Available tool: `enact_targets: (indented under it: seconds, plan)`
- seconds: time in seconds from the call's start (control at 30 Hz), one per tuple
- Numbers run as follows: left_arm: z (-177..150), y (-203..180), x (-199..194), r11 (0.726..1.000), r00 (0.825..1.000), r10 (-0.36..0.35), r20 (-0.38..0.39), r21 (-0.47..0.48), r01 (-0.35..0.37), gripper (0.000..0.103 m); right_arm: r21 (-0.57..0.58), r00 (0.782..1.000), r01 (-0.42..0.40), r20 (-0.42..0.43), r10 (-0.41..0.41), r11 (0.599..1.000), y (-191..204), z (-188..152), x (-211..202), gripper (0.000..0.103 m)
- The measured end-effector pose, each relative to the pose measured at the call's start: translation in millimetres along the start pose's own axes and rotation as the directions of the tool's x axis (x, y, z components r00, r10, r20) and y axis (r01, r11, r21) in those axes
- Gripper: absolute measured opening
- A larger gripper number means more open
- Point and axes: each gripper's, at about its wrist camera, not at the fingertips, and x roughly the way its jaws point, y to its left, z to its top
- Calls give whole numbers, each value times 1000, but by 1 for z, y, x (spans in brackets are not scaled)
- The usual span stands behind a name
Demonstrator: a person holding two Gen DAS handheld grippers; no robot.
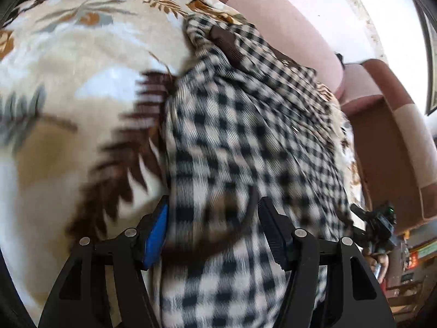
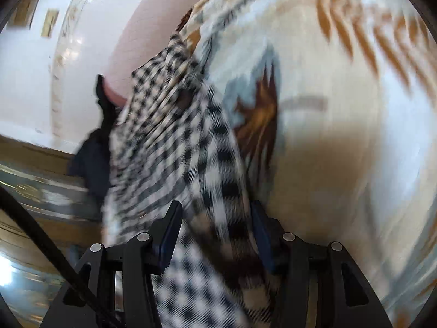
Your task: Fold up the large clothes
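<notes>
A black-and-cream checked garment with brown trim lies bunched over a cream blanket with a brown leaf print. My left gripper has the checked cloth running between its fingers, jaws set wide apart around it. In the right wrist view the same checked garment runs between the fingers of my right gripper, lifted off the leaf blanket. Both views are blurred by motion. My right gripper also shows at the right edge of the left wrist view.
A pink and brown sofa stands behind the blanket. A white wall and a wooden floor are to the left in the right wrist view. A dark garment hangs by the sofa edge.
</notes>
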Motion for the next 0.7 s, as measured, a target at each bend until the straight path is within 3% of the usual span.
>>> enact_targets:
  seconds: [0.07,0.17,0.4,0.7]
  plan:
    - [-18,0,-7,999,999,-38,-2,-15,38,62,3,1000,-24,-6,24,1000,1,-14,-3,54]
    - [-43,-2,-16,996,997,-82,-3,-32,82,62,49,988,-130,-80,134,990,0,-38,3,54]
    - [-95,-14,-32,996,995,-93,32,10,93,62,-23,986,-136,-96,133,990,17,-96,9,54]
    - [-117,-14,-37,995,992,-104,71,19,102,64,-64,990,-102,-100,96,993,21,-147,1,54]
